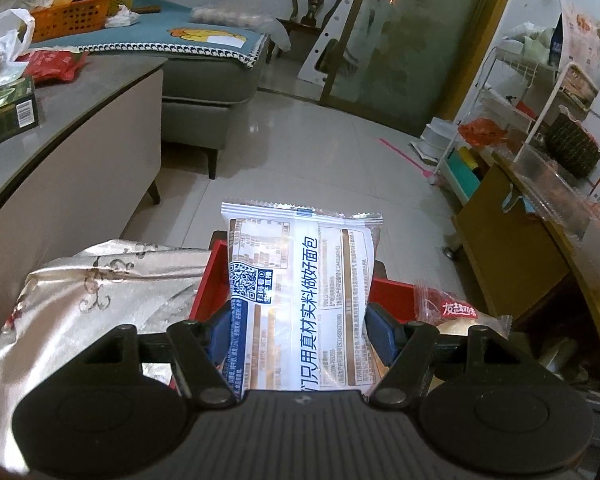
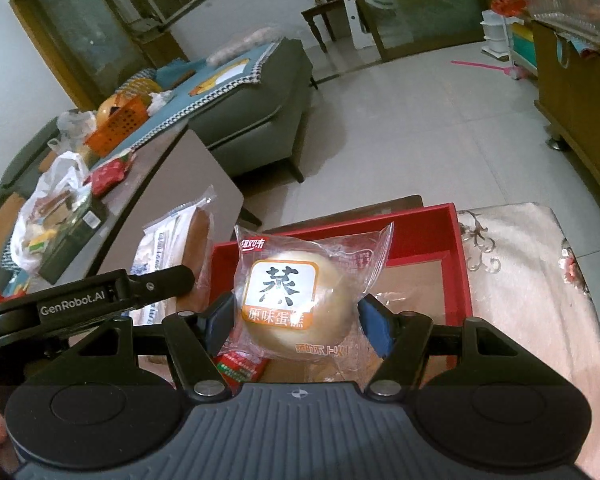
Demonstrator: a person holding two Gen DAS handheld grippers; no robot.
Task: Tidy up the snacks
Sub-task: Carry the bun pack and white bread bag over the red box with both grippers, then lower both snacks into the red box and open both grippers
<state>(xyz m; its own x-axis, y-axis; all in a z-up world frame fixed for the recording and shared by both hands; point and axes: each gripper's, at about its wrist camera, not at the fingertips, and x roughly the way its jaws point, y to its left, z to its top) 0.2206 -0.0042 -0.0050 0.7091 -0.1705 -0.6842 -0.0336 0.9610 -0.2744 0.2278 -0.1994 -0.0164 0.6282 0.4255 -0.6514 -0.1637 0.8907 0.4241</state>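
While both packets hang over the red tray (image 2: pixel 458 240), left gripper (image 1: pixel 298 334) clamps the bread packet (image 1: pixel 300 280), right gripper (image 2: pixel 296 326) the cake packet (image 2: pixel 296 300). Best lowered flat, side by side, before release.

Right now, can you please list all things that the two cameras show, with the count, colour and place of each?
white and blue bread packet: one, held in left claw, above red box
clear-wrapped round pale cake: one, held in right claw, above red box
red shallow box: one, on patterned cloth
silver patterned cloth: one, under box
orange plastic basket: one, on sofa
grey sofa: one, behind table
left claw: black, blue pads
right claw: black, blue pads
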